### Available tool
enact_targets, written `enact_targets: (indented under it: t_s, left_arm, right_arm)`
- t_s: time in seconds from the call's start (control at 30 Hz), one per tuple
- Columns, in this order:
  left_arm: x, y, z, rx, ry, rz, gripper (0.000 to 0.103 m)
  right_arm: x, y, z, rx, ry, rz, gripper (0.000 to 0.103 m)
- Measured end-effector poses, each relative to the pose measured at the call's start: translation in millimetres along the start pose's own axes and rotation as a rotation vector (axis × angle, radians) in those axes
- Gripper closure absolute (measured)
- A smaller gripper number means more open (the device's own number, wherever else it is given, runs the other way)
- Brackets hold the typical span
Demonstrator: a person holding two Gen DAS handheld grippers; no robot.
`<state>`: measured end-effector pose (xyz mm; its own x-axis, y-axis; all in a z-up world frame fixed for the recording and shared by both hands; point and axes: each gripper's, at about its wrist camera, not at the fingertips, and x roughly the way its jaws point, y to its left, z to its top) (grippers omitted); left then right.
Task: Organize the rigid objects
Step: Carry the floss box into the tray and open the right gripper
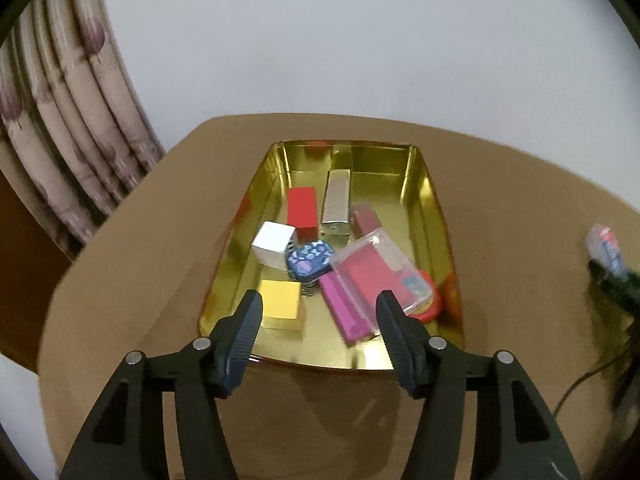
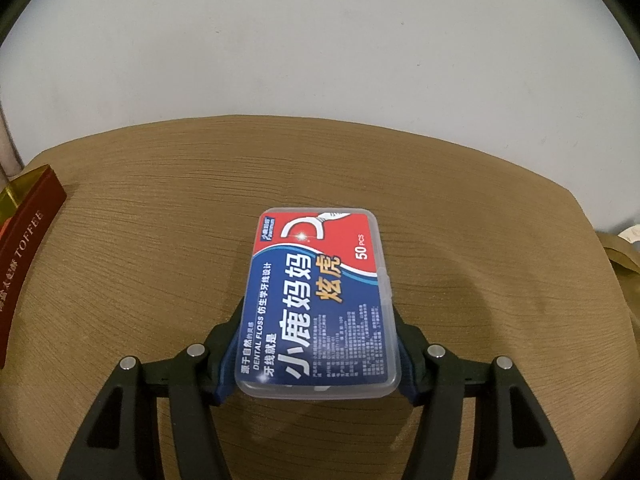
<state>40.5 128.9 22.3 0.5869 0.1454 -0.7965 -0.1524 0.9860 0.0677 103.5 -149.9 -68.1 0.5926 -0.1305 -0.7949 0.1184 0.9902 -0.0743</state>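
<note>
Left gripper (image 1: 318,314) open and empty over tin (image 1: 434,216); right gripper (image 2: 320,344) clamped on floss box (image 2: 320,300).

The left jaws are spread wide above the tin's near end, with nothing between them. A clear case (image 1: 380,276), magenta box (image 1: 344,312), yellow block (image 1: 280,300) and red block (image 1: 302,208) are seen inside the tin. The floss box is held flat above the table (image 2: 480,240), gripped at its long sides.

Brown wooden table (image 1: 500,208), gold tin tray (image 1: 434,216) resting on it
</note>
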Motion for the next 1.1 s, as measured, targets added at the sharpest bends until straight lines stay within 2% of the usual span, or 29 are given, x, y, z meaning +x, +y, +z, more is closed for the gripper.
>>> enact_targets:
  t_s: [0.07, 0.23, 0.33, 0.4, 0.5, 0.6, 0.67, 0.9, 1.1]
  left_arm:
    - [1, 1, -1, -0.029, 0.007, -0.029, 0.042]
    - [1, -10, -3, 0.057, 0.023, -0.021, 0.042]
    - [-3, -1, 0, -0.004, 0.002, -0.029, 0.039]
    - [-2, 1, 0, 0.004, 0.020, -0.048, 0.038]
    - [-4, 4, 1, 0.015, 0.001, -0.015, 0.038]
    - [-4, 6, 2, 0.007, 0.008, -0.053, 0.037]
    - [-3, 5, 2, 0.026, 0.009, -0.041, 0.037]
    - [2, 3, 2, 0.043, 0.026, -0.058, 0.035]
    - [5, 7, 3, 0.032, 0.029, -0.039, 0.035]
  right_arm:
    - [0, -1, 0, 0.008, 0.006, -0.008, 0.041]
    - [0, -3, 1, 0.003, 0.009, -0.006, 0.041]
    - [0, 0, 0, -0.014, 0.008, 0.022, 0.041]
    - [-5, 11, 2, -0.024, 0.003, 0.045, 0.041]
    - [-12, 29, 2, -0.049, -0.005, 0.076, 0.041]
    - [-17, 47, 2, -0.080, -0.007, 0.106, 0.041]
    - [-22, 59, 3, -0.091, -0.013, 0.126, 0.041]
    - [-35, 98, 18, -0.142, -0.038, 0.195, 0.041]
    - [-49, 137, 33, -0.198, -0.070, 0.252, 0.041]
